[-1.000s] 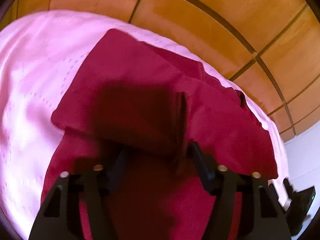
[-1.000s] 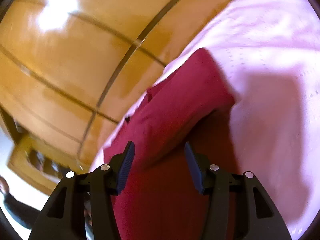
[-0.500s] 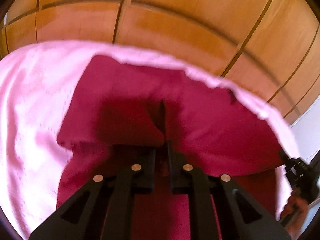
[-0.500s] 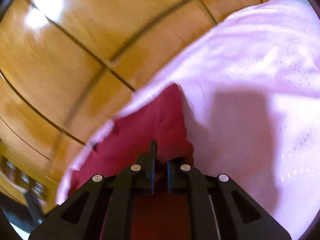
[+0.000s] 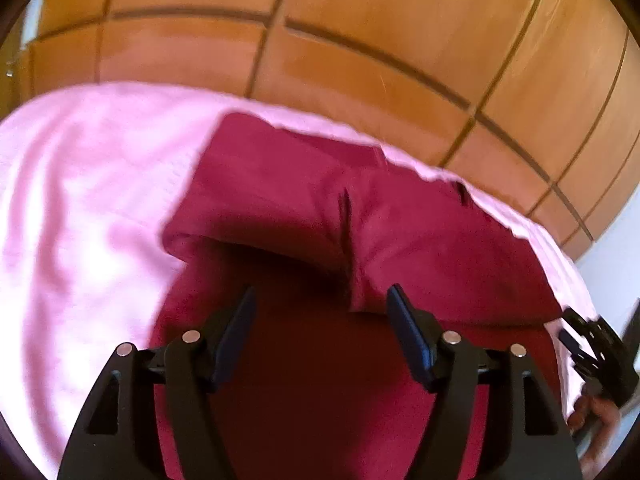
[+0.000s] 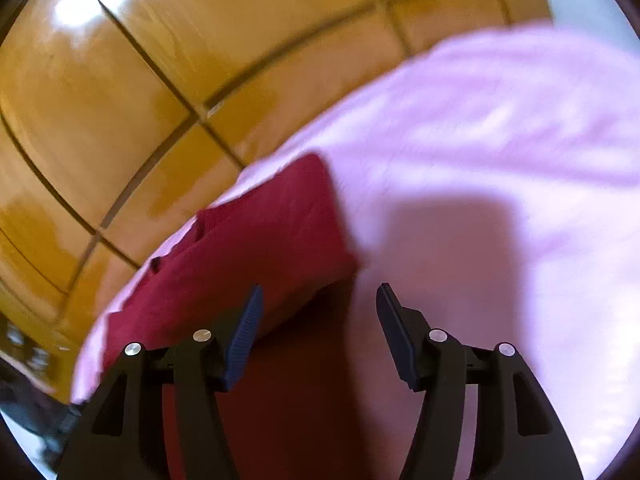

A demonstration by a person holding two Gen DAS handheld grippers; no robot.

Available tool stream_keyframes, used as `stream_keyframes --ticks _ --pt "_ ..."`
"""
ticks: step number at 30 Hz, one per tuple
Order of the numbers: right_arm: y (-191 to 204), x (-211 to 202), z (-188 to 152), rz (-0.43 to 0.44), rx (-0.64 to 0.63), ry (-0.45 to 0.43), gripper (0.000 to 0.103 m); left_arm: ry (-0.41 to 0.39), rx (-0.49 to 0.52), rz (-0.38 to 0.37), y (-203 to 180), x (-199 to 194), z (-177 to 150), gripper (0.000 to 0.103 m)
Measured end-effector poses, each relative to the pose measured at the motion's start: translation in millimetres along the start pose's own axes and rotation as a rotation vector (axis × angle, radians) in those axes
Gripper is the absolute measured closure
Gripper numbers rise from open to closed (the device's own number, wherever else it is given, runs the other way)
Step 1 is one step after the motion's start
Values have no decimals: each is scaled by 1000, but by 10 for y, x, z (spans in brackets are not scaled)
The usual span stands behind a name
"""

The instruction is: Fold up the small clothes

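Note:
A dark red garment [image 5: 304, 208] lies on a pink sheet [image 5: 88, 208], its far part folded back over the near part. My left gripper [image 5: 320, 316] is open and empty just above the fold's near edge. In the right wrist view the same red garment [image 6: 256, 248] lies left of centre on the pink sheet [image 6: 500, 184]. My right gripper [image 6: 318, 312] is open and empty over the garment's right edge. The other gripper [image 5: 592, 344] shows at the right edge of the left wrist view.
A glossy wooden panelled wall [image 5: 360, 40] stands right behind the sheet's far edge, also in the right wrist view [image 6: 120, 100]. A pale wall [image 5: 616, 256] shows at the right.
Both grippers were shut on the red garment half a second ago and have now opened and let go. Both have drawn back a little from the fold.

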State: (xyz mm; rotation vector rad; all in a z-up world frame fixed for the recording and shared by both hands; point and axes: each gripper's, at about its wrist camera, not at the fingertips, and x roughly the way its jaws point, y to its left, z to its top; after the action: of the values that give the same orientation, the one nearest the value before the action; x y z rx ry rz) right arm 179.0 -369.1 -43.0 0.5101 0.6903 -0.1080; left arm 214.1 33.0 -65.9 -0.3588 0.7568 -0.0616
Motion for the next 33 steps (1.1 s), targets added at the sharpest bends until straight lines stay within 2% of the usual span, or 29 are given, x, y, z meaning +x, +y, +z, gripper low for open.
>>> stream_keyframes --ticks 2,4,5,6,9,14,16,17,19,25,27,28,30,31,33 --pt "46 -133 40 -8 -29 -51 45 -34 0 8 -7 -60 61 50" --pt "197 -150 134 26 -102 -69 45 -32 36 21 -111 2 154 52" --pt "339 -85 191 41 -170 -53 48 -15 64 24 -207 91 220 57" --pt "436 -15 228 48 -213 -34 53 -1 89 30 -304 175 274 58" --pt "743 294 316 51 -332 21 56 21 181 47 -561 381 388 58" --pt "932 869 386 -1 -406 121 57 68 326 137 -789 808 471 57" --pt "829 1086 409 -71 -400 157 60 99 337 179 -699 986 455 52" --pt "762 1155 395 -95 -395 168 62 98 318 158 -636 1015 450 47" --pt "653 1182 392 -75 -358 148 62 95 260 101 -500 1044 465 45" --pt "774 1174 302 -155 -435 95 61 81 289 129 -551 1057 420 44" --pt "825 1197 289 -176 -460 94 60 82 293 135 -559 1053 424 40" --pt "825 1189 296 -170 -460 96 57 82 294 139 -566 1014 438 38" --pt "797 1099 349 -128 -433 98 55 83 288 166 -564 941 463 25" --pt "795 1004 358 -118 -418 84 55 84 278 167 -538 860 459 24" --pt "806 716 305 -62 -392 43 55 83 240 113 -444 627 389 22"
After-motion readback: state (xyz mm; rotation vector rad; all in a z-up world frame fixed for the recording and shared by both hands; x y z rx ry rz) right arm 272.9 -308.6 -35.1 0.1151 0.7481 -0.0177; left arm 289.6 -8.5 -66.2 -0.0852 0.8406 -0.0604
